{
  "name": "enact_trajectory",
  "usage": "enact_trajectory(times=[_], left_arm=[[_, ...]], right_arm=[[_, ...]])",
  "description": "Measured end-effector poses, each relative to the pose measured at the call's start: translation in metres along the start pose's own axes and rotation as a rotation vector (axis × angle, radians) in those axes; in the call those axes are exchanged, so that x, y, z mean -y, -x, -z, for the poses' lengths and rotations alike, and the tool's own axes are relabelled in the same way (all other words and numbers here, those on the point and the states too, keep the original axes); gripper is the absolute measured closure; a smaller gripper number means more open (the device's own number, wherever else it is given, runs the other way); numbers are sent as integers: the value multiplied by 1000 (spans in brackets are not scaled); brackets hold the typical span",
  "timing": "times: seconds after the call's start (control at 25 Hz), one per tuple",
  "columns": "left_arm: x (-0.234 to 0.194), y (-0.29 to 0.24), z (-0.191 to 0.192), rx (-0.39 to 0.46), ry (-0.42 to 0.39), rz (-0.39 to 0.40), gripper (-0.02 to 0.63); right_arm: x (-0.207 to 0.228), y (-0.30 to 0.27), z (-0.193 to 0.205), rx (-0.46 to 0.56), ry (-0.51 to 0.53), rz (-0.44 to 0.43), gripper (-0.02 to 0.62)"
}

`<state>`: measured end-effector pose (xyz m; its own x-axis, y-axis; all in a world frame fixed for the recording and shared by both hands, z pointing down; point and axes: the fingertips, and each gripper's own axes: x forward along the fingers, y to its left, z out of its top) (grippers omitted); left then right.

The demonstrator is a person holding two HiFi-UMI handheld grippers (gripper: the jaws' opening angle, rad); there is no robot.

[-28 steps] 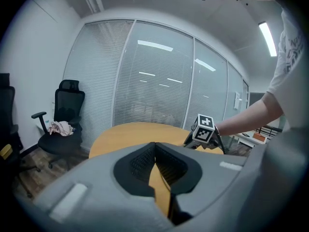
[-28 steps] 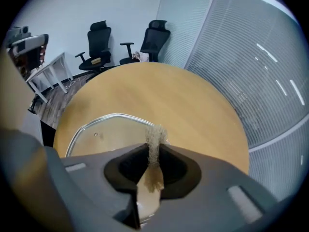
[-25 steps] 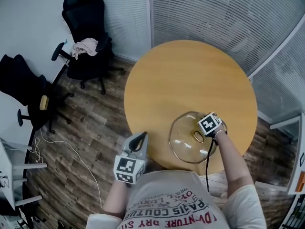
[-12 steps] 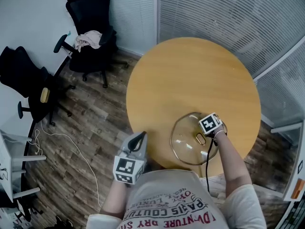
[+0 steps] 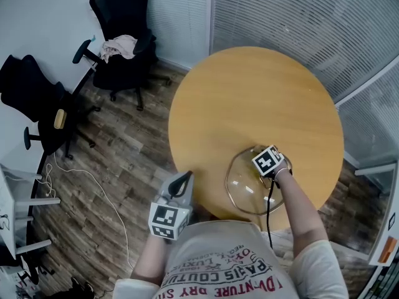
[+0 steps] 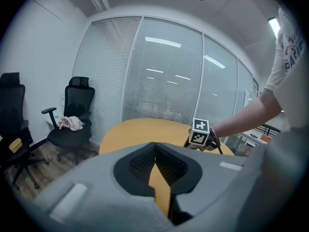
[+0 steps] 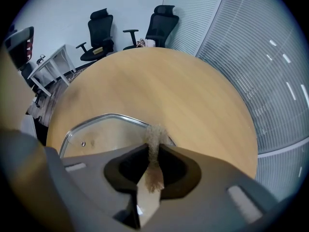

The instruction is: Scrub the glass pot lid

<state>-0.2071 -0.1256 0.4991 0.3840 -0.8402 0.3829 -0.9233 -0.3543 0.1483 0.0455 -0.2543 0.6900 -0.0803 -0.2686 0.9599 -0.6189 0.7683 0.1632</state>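
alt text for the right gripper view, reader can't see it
The right gripper is shut on a tan scrub pad, held over the far rim of a glass lid lying on a round wooden table. Two black chairs stand beyond the table by a white wall; blinds line the right.

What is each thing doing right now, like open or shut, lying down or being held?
Glass pot lid: lying flat on the table.
Scrub pad: pinched in a gripper, its tip at the lid's far edge.
Right gripper: shut on the scrub pad, over the lid.
Left gripper: shut, empty, held beside the table.
Cloth: draped on a chair.
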Motion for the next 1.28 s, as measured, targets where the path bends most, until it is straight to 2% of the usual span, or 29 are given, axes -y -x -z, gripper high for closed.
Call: enact_trajectory(times=[0.32,0.68,1.12,1.28], left_arm=[[-9,13,-1,4,28,-37,598],[-7,19,9,0,21,-36,598],[-10,34,17,5,41,-48,598],[-8,38,23,-10,49,-41,598]], right_arm=[[-33,4,-26,42,108,-34,531],[-79,9,-38,57,208,-73,529],[-132,17,-31,51,415,-98,529],[-150,24,-23,41,453,-129,529]])
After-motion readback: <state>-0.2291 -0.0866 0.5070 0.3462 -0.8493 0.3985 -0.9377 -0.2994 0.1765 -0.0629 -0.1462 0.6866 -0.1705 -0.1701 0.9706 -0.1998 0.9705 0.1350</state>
